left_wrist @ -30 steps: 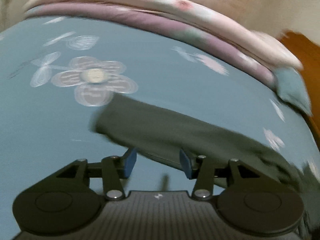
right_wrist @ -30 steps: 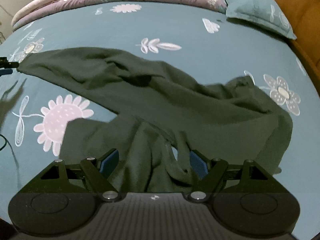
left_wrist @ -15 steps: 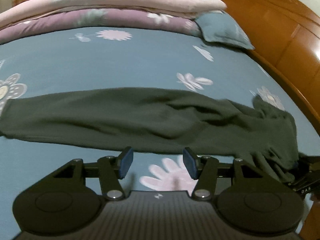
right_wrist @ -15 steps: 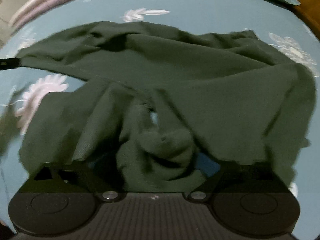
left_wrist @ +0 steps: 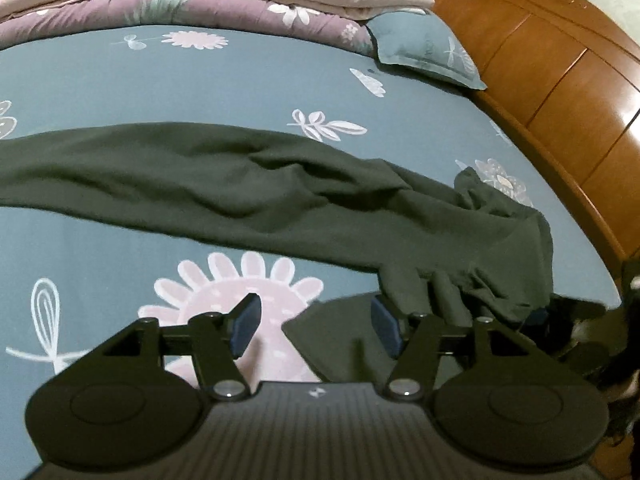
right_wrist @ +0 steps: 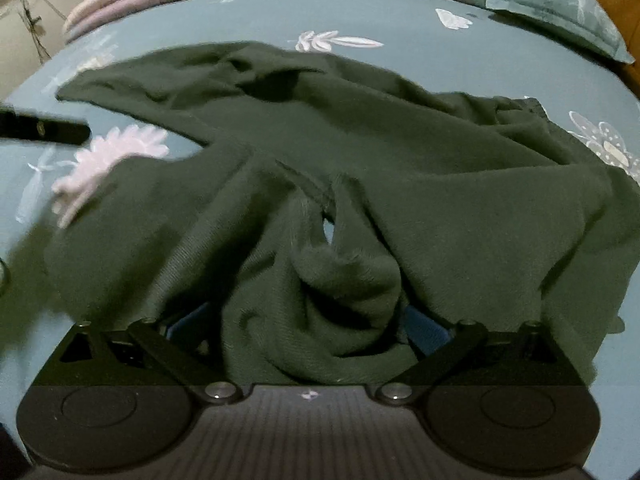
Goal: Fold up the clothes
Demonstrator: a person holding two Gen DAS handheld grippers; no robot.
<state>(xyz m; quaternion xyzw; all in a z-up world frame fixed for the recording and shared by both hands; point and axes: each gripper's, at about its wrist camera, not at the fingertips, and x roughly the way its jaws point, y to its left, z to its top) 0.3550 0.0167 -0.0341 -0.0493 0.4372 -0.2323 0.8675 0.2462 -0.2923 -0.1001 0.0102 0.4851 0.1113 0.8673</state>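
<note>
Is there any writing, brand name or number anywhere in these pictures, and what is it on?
No readable words or numbers in either view.
Left gripper: a small pale emblem on its ribbed body, a symbol, not letters.
Right gripper: the same small emblem on its body, no text.
Bedsheet, pillow and folded quilts: only flower and leaf prints.
Dark green garment: no label or tag showing.

Dark green garment [right_wrist: 400,168] lies rumpled, one sleeve [left_wrist: 180,176] stretched flat.
</note>
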